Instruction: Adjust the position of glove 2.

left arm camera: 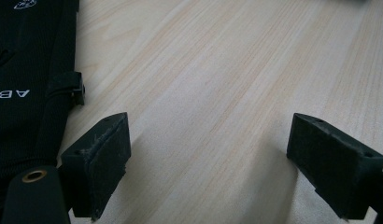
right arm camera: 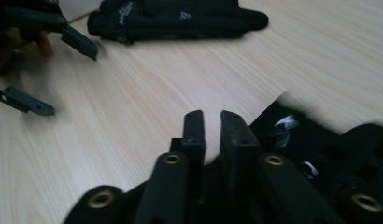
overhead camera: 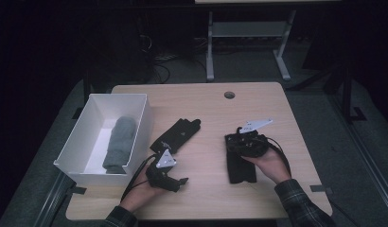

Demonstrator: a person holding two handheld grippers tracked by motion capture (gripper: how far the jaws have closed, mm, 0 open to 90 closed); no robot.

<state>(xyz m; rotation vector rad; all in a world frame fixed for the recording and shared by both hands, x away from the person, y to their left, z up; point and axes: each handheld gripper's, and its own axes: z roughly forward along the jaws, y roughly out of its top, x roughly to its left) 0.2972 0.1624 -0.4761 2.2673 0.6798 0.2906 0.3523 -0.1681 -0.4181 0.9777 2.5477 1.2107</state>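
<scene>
A light wooden table fills the middle of the high view, with a white open box at its left edge and a grey glove lying lengthwise inside that box. Just right of the box, near the centre of the frame, a black glove lies flat on the wood, fingers toward the upper right. Below it, at lower centre-left, the left gripper rests in the person's left hand, its jaws spread wide over bare tabletop; in the left gripper view the two black pads stand far apart at the bottom corners, with the black glove along the left edge, touching or just beside the left pad. At centre-right of the high view the right gripper is held by the right hand over a second black glove that lies lengthwise toward the bottom of the frame. In the right gripper view its jaws stand nearly together with only a thin gap between them, just above this second glove; whether they pinch any fabric cannot be told. The first glove lies across the top of that view, and the left gripper shows open at upper left.
</scene>
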